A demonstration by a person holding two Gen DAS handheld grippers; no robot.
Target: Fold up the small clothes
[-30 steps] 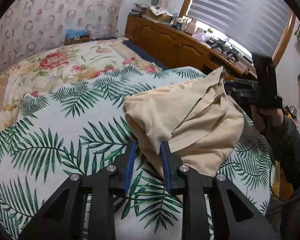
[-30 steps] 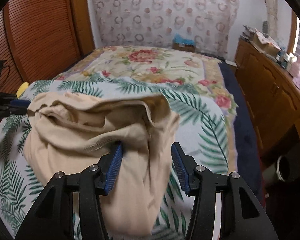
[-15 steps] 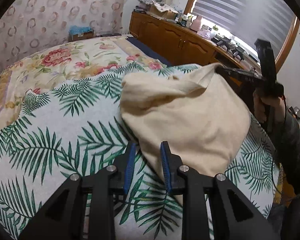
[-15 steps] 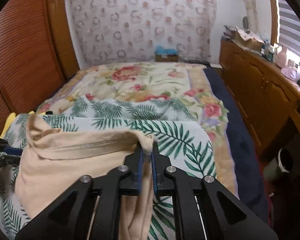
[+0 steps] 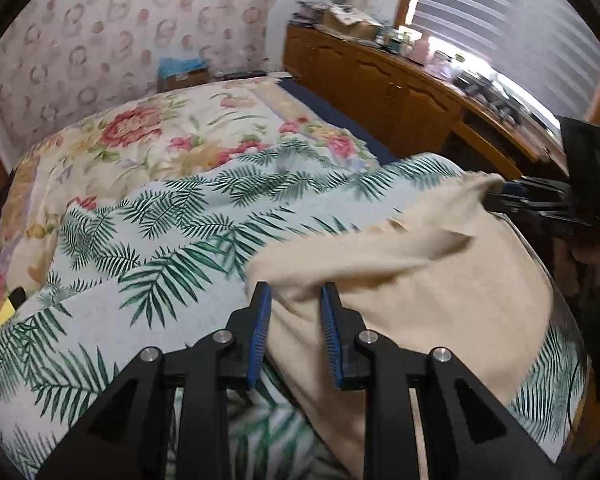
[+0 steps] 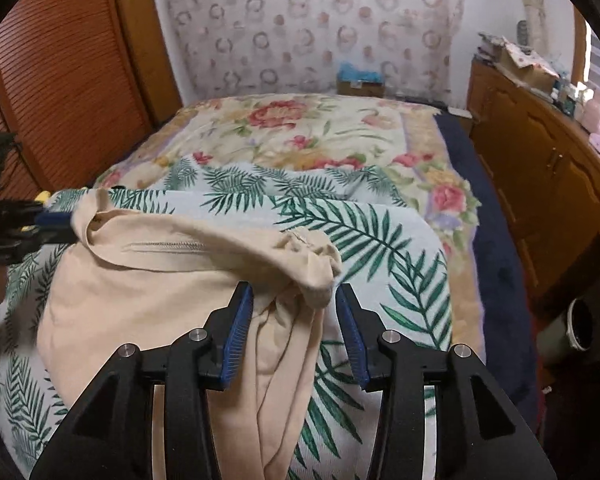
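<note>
A beige garment (image 5: 440,300) lies stretched across the palm-leaf bedspread (image 5: 140,280). My left gripper (image 5: 296,304) is shut on a bunched corner of it, with cloth filling the gap between the blue pads. In the right wrist view that gripper (image 6: 56,224) holds the garment's (image 6: 140,300) far left corner. My right gripper (image 6: 294,304) has its jaws opening. The crumpled opposite corner sits loose between them, with a gap at the right pad (image 6: 350,332). From the left wrist view the right gripper (image 5: 500,196) is at the cloth's far tip.
A floral quilt (image 6: 300,136) covers the far half of the bed. A wooden dresser (image 5: 400,92) with clutter runs along the right under the window. A slatted wardrobe door (image 6: 60,80) stands on the left. A bin (image 6: 576,328) sits on the floor.
The right gripper opened, shut on the hem, and has opened again, leaving the corner loose. The left gripper moved left with its corner, drawing the garment out wider.
</note>
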